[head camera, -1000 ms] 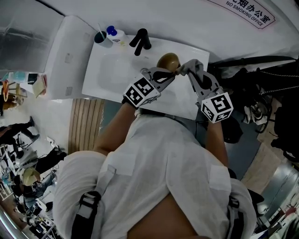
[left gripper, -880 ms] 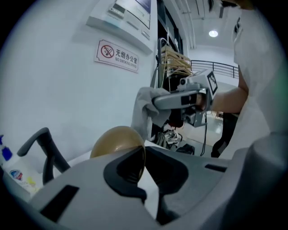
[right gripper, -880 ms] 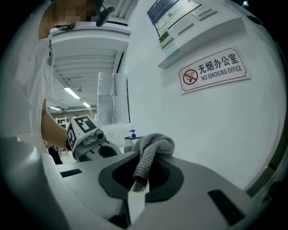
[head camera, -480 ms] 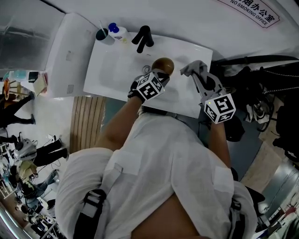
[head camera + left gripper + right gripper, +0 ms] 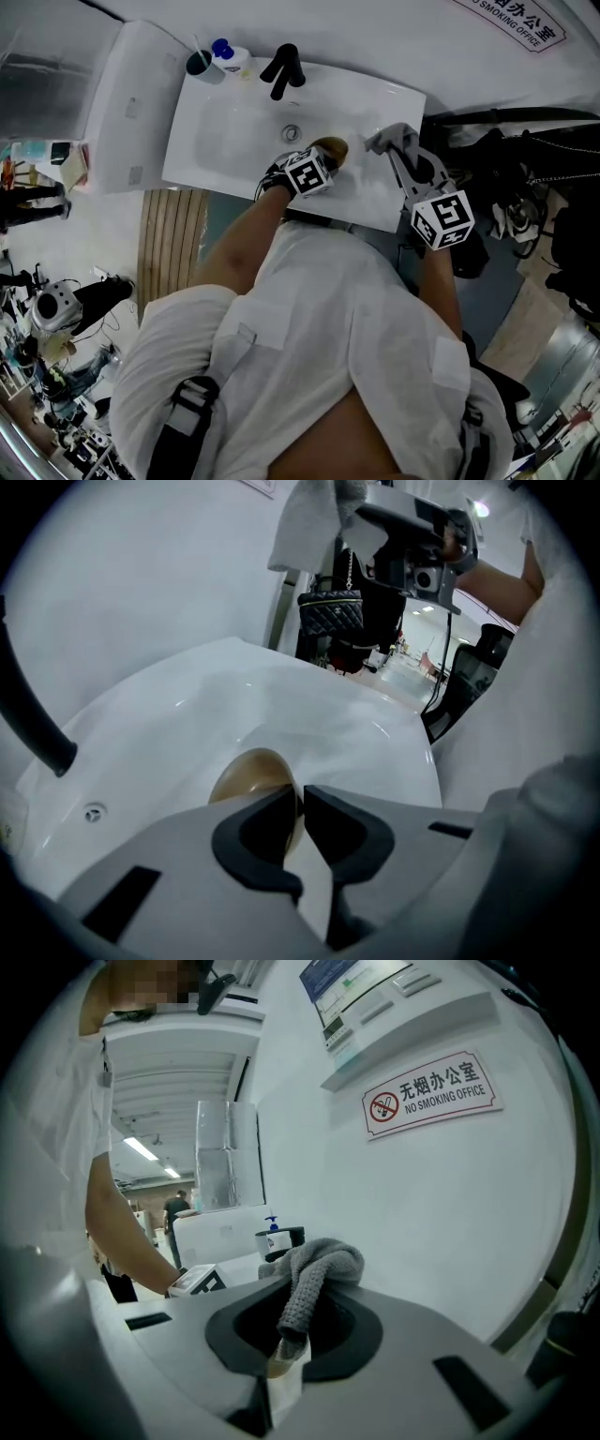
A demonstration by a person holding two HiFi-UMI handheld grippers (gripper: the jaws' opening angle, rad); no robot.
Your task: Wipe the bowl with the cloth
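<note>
Low over the right part of the white sink [image 5: 225,141], the left hand-held gripper [image 5: 302,801] grasps a brown bowl [image 5: 246,772] by its rim. The rim runs into the narrow gap between the two dark pads, and the jaws have just been easing apart a little with the rim between them. The bowl is tilted, its opening turned toward the far wall, just right of the drain [image 5: 292,132]. To the right, above the sink's right edge and apart from the bowl, the right hand-held gripper [image 5: 295,1314] is clenched on a grey knitted cloth [image 5: 323,1265], which bunches over the jaw tips and hangs down between them. At the sink's far rim stand a black tap [image 5: 281,70], a dark cup [image 5: 200,66] and a blue-capped soap bottle [image 5: 228,56].
</note>
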